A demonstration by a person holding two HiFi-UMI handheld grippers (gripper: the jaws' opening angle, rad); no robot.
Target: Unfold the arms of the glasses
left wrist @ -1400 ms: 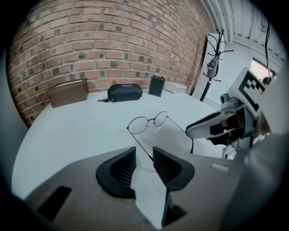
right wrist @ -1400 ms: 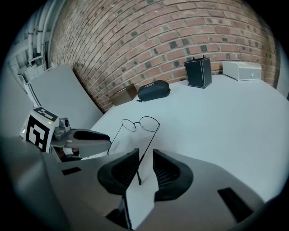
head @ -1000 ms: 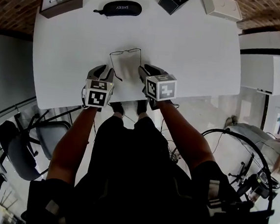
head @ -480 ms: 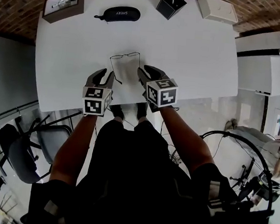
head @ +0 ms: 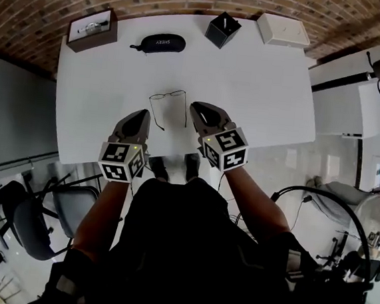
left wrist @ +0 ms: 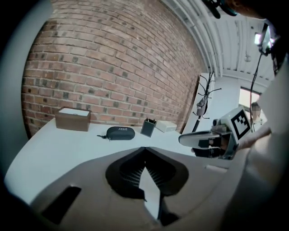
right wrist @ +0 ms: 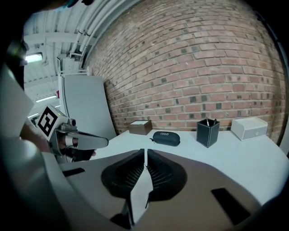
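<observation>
Left claw (head: 143, 115) has just clenched shut, nothing between its jaws; right claw (head: 195, 107) is likewise clenched and empty. Both hover over the desk's (head: 263, 88) near edge. Glasses (head: 168, 98) lie on the desk between the claw tips, arms unfolded.

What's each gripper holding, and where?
Nothing. The left gripper has just been closing, empty; right gripper shut, empty. Glasses lie free on the table.

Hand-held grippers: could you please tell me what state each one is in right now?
Left hand-held gripper: shut, jaws just closed, nothing between them.
Right hand-held gripper: shut, nothing between its jaws.
</observation>
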